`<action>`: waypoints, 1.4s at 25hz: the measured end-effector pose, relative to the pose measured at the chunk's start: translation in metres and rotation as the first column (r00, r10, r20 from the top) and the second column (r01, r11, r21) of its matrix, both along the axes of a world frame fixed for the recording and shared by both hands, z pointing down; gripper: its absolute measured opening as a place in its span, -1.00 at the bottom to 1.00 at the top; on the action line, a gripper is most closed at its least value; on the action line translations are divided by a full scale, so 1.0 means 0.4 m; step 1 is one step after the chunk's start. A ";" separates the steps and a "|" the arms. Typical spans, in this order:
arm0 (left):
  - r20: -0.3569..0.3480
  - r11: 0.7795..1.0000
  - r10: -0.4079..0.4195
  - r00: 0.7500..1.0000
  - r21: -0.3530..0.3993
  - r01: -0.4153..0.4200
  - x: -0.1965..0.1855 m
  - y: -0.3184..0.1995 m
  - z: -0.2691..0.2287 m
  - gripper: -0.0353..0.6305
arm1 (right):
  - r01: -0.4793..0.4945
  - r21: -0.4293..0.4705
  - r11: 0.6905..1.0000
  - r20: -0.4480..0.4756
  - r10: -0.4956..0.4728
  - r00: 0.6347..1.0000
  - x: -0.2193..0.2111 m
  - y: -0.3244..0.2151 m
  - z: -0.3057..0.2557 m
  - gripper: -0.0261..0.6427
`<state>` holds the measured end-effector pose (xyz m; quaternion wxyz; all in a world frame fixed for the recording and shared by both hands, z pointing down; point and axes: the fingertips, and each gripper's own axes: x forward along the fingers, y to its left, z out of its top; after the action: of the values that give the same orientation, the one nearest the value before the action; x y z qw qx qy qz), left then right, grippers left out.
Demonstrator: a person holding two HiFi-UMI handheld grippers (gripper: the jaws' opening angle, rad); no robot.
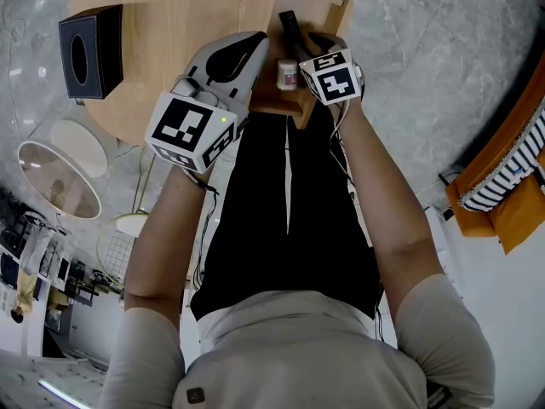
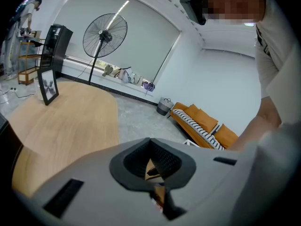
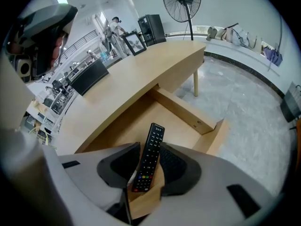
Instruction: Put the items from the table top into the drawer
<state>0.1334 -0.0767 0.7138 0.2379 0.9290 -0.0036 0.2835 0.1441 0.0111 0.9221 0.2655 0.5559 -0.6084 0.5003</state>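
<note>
Tabletop of pale wood [image 1: 170,15] carries a black rectangular box with an oval opening [image 1: 89,49] at the left. The left gripper [image 2: 150,144] has its dark fingers [image 2: 131,161] closed tip to tip, with nothing between them. In the open light-wood drawer [image 3: 188,112] sits a small white container with a pinkish label [image 1: 287,75], its print too small to read. Beside it, the slim black remote control [image 3: 148,157] lies in the drawer between the fingers of the right gripper [image 3: 150,149]. These fingers stand partly apart on either side of it without pressing. The remote's key legends are illegible.
</note>
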 end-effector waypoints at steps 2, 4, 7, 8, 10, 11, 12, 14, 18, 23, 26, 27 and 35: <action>-0.002 1.000 -0.002 1.000 0.003 0.002 0.002 -0.001 -0.012 -0.87 | -0.001 0.012 1.000 -0.005 0.001 1.000 0.008 -0.005 -0.022 -0.48; -0.004 1.000 -0.007 1.000 0.008 0.007 0.002 -0.002 -0.029 -0.87 | 0.003 0.028 1.000 -0.011 -0.002 1.000 0.017 -0.010 -0.052 -0.48; -0.009 1.000 -0.015 1.000 0.021 0.015 0.003 -0.007 -0.069 -0.87 | 0.015 0.052 0.999 -0.021 -0.014 1.000 0.031 -0.019 -0.108 -0.48; -0.012 1.000 -0.017 1.000 0.026 0.018 0.004 -0.009 -0.085 -0.87 | 0.020 0.060 0.998 -0.025 -0.018 1.000 0.037 -0.021 -0.130 -0.48; -0.018 0.999 -0.021 1.000 0.038 0.022 0.002 -0.014 -0.123 -0.87 | 0.024 0.078 0.997 -0.034 -0.022 0.999 0.051 -0.027 -0.183 -0.48; -0.021 0.999 -0.024 0.999 0.045 0.025 0.002 -0.016 -0.143 -0.87 | 0.027 0.090 0.996 -0.039 -0.023 0.999 0.060 -0.032 -0.212 -0.49; -0.025 0.998 -0.028 0.999 0.053 0.029 0.002 -0.019 -0.164 -0.87 | 0.030 0.103 0.994 -0.045 -0.026 0.999 0.070 -0.039 -0.243 -0.49; -0.032 0.997 -0.037 0.999 0.063 0.039 -0.002 -0.019 -0.210 -0.87 | 0.045 0.126 0.991 -0.057 -0.038 0.998 0.085 -0.049 -0.307 -0.54; -0.052 0.995 -0.058 0.997 0.083 0.062 -0.011 -0.015 -0.320 -0.87 | 0.074 0.194 0.978 -0.102 -0.055 0.993 0.116 -0.068 -0.468 -0.64; -0.104 0.984 -0.089 0.991 0.147 0.104 -0.035 -0.039 -0.506 -0.87 | 0.102 0.346 0.933 -0.175 -0.043 0.984 0.153 -0.098 -0.760 -0.74; -0.141 0.973 -0.105 0.984 0.188 0.131 -0.052 -0.049 -0.635 -0.87 | 0.122 0.415 0.902 -0.187 -0.047 0.981 0.154 -0.096 -0.933 -0.77; -0.154 0.970 -0.111 0.982 0.199 0.141 -0.057 -0.049 -0.678 -0.87 | 0.130 0.435 0.891 -0.187 -0.052 0.981 0.152 -0.093 -0.987 -0.77; -0.266 0.936 -0.106 0.958 0.299 0.187 -0.088 -0.019 -1.036 -0.87 | 0.260 0.592 0.763 -0.261 -0.123 0.957 0.132 -0.083 -1.430 -0.81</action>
<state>0.0982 -0.0845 0.2993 0.1025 0.9802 -0.0899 0.1433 0.1970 -0.0220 0.3501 0.1796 0.5956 -0.7615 0.1821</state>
